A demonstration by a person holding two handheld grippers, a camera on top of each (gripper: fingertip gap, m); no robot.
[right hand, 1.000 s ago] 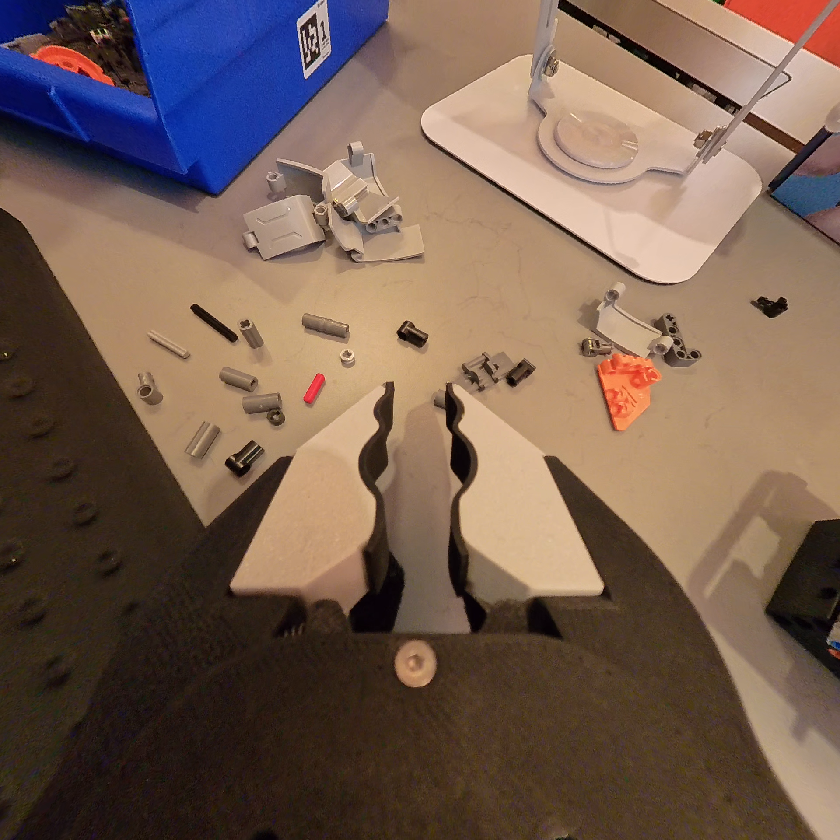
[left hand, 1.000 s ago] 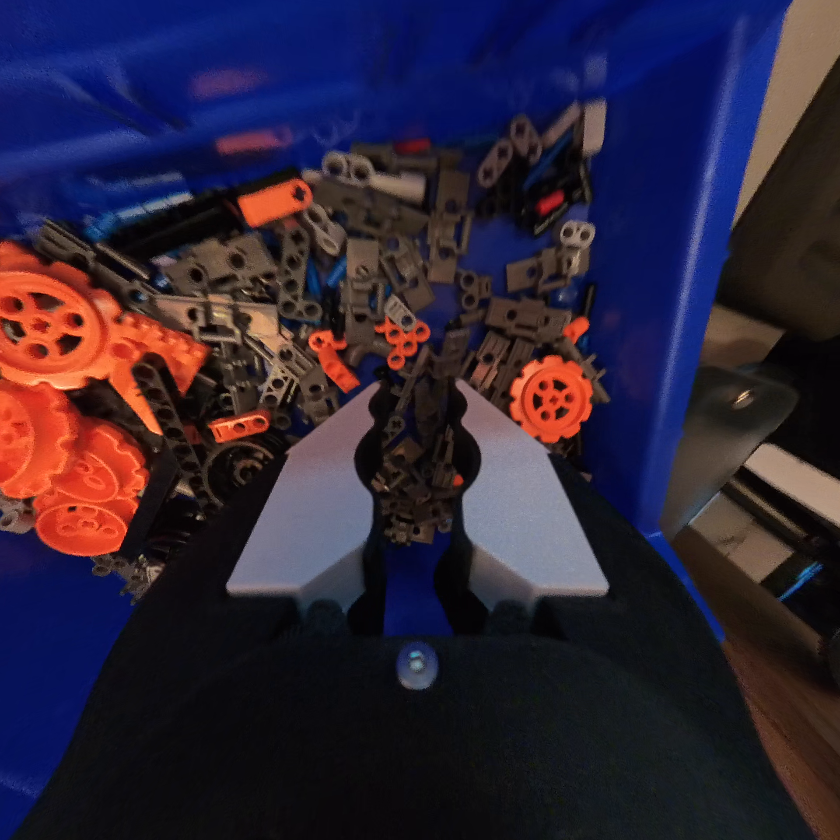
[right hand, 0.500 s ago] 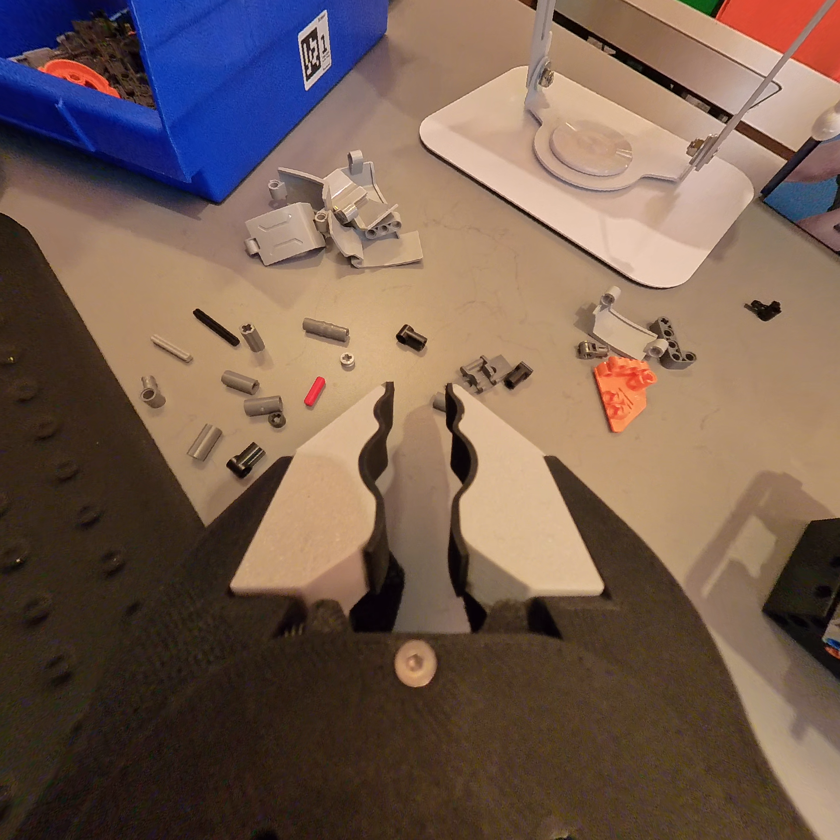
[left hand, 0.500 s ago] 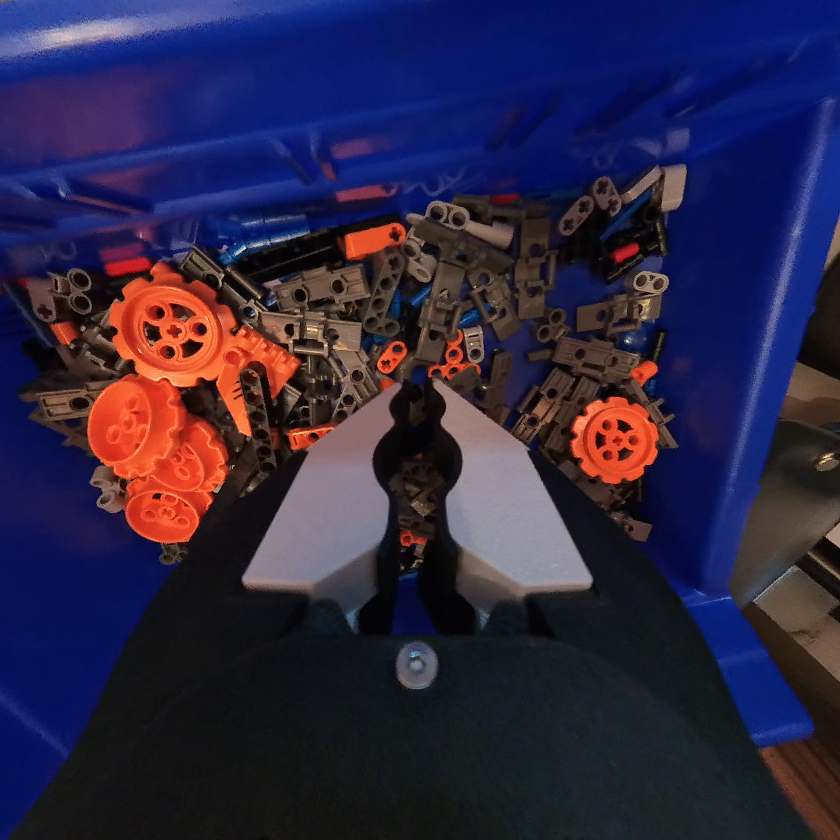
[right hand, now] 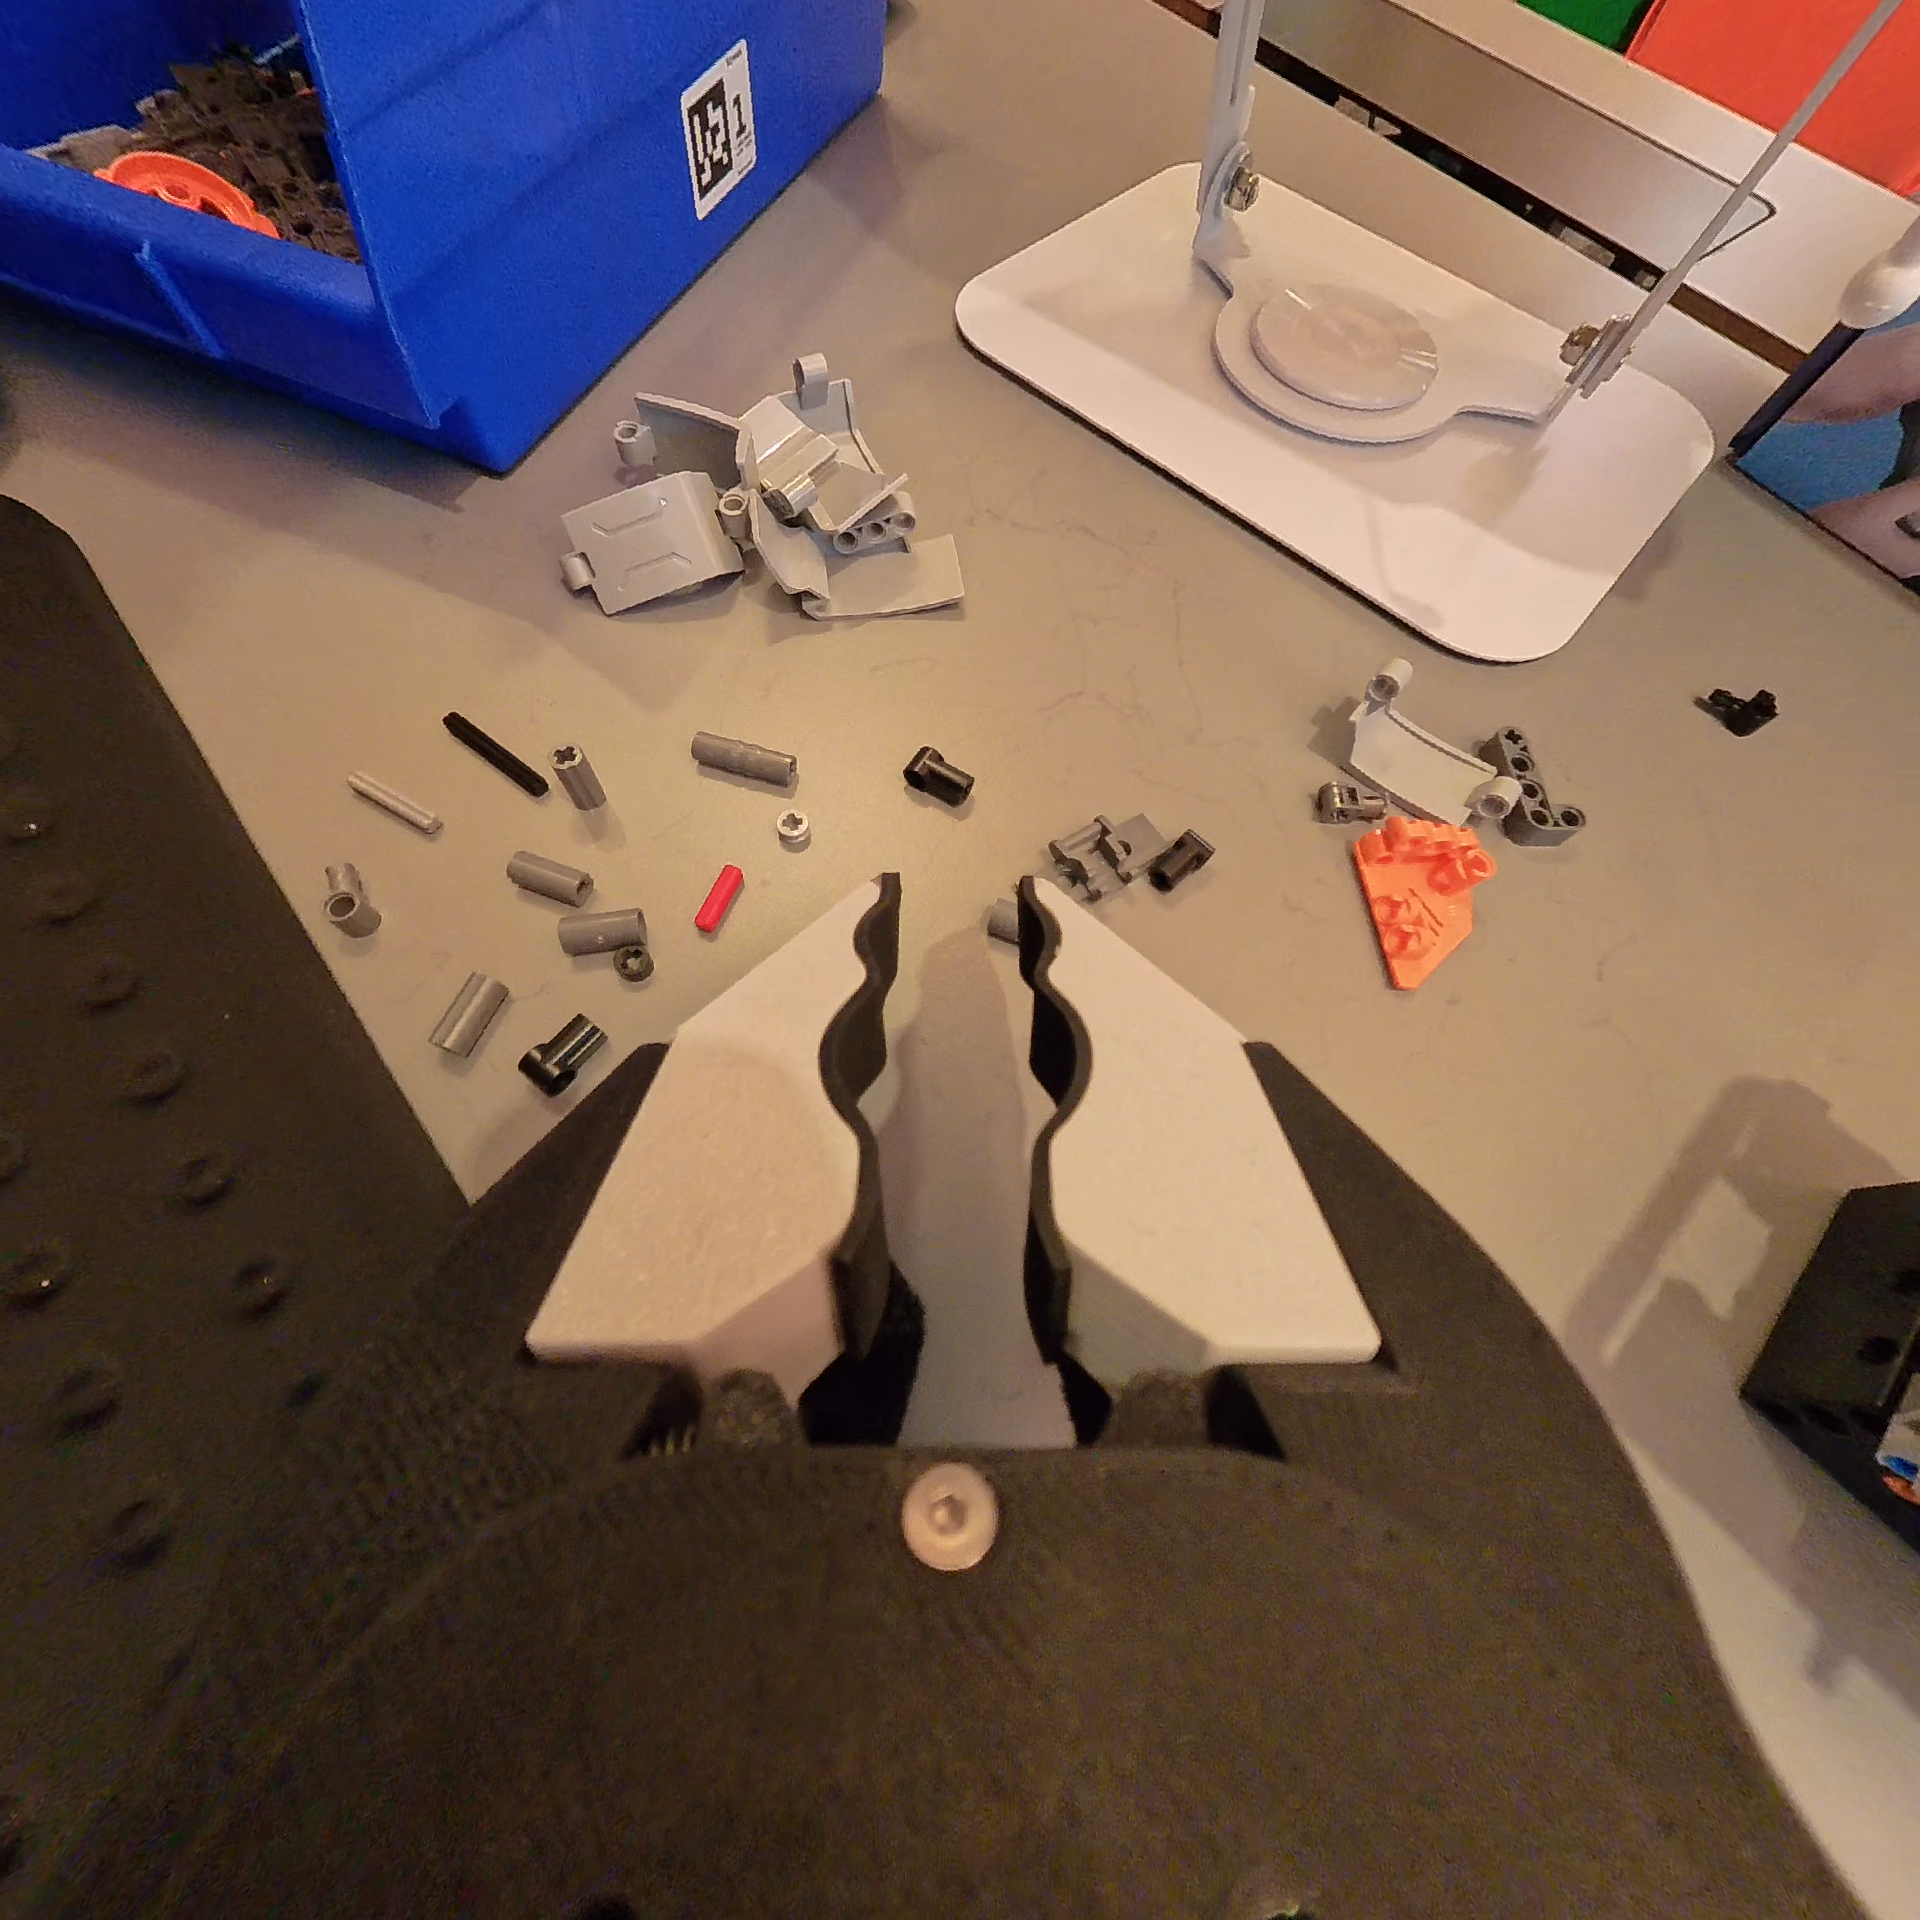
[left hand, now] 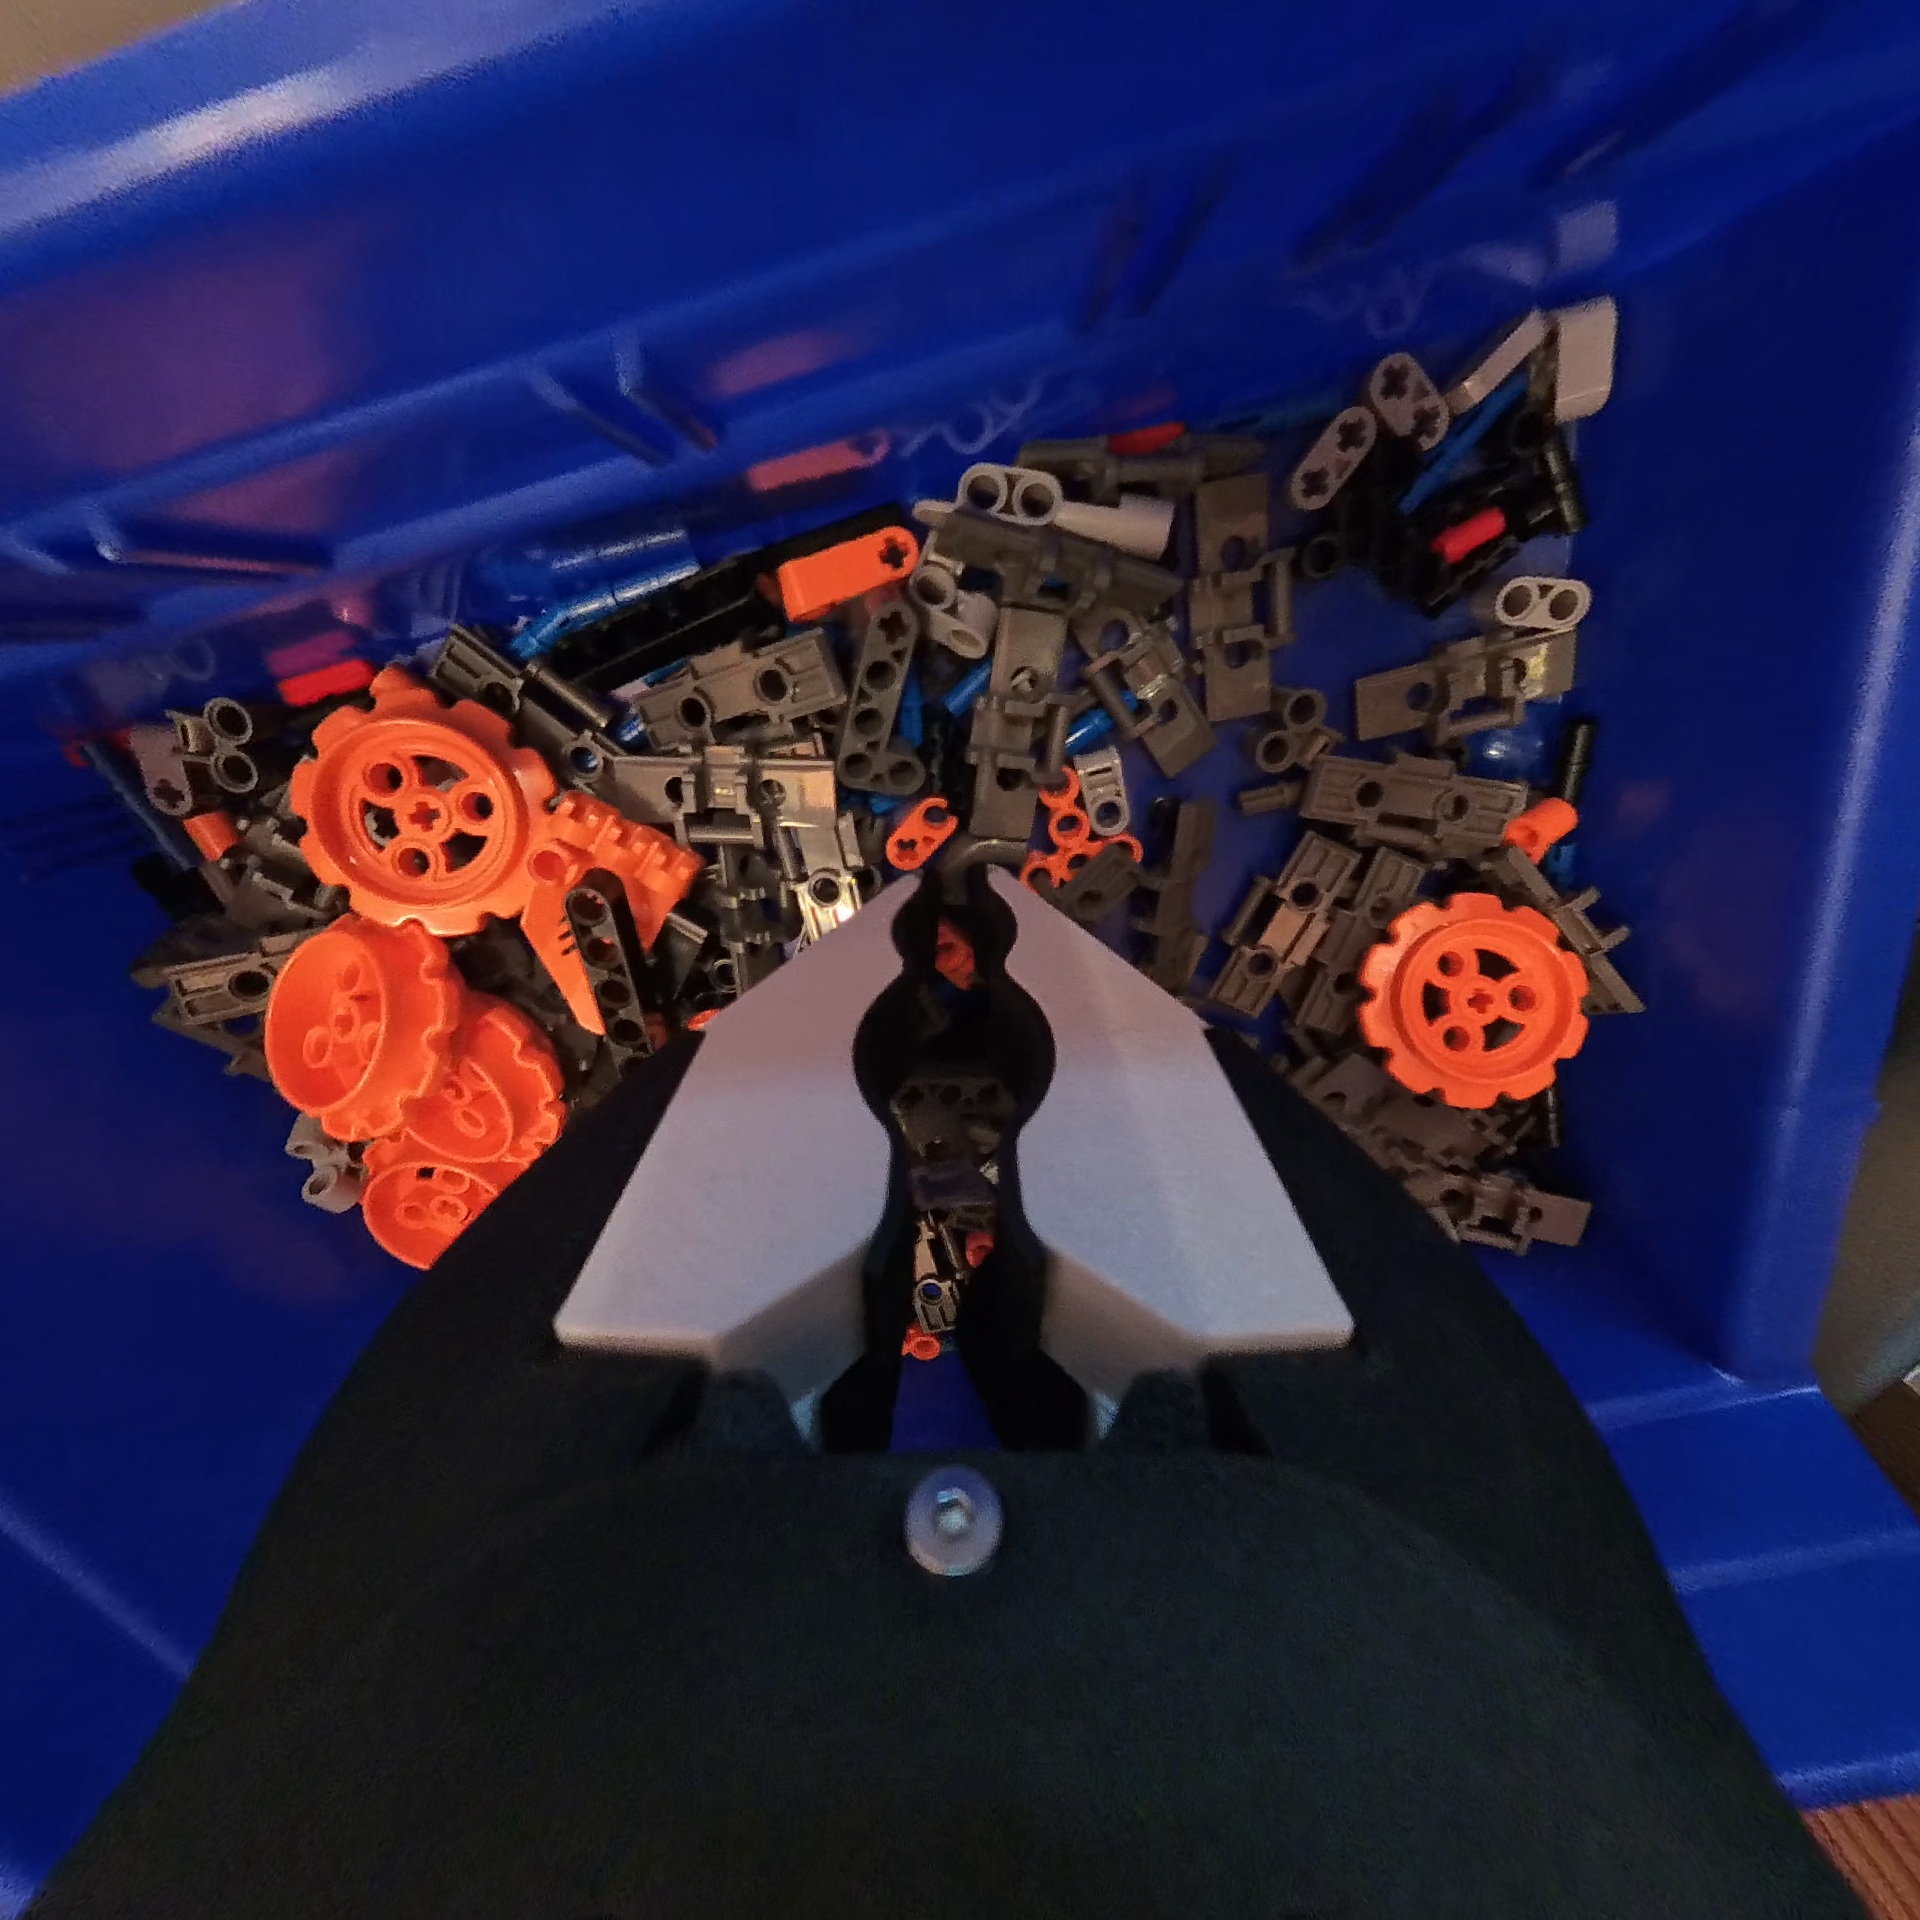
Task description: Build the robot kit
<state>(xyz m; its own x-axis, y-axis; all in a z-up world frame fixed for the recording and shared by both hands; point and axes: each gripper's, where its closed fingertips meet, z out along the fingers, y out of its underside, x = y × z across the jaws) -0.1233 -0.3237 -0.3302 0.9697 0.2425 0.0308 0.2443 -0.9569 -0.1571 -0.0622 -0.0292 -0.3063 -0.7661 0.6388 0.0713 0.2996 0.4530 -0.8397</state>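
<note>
My left gripper is down inside a blue bin, over a heap of dark grey, black and orange building pieces. Its jaws are nearly closed, pinching a dark grey curved piece at the tips. Orange toothed wheels lie to its left, and another orange wheel lies to its right. My right gripper hovers open and empty above a grey table. A small grey piece lies just by its right fingertip.
Small grey, black and red pins are scattered left of the right gripper. Light grey panels lie ahead and an orange plate to the right. The blue bin stands far left, a white stand base far right, and a black block at the right edge. Tip to tip, the grippers are about 30 cm apart. The orange wheel is closer to my left gripper, around 9 cm from its tips; the right tips are 30 cm off.
The left jaws closed from wide open onto pieces in the heap, and the view shifted left across the bin. The right gripper drifted slightly and stayed open.
</note>
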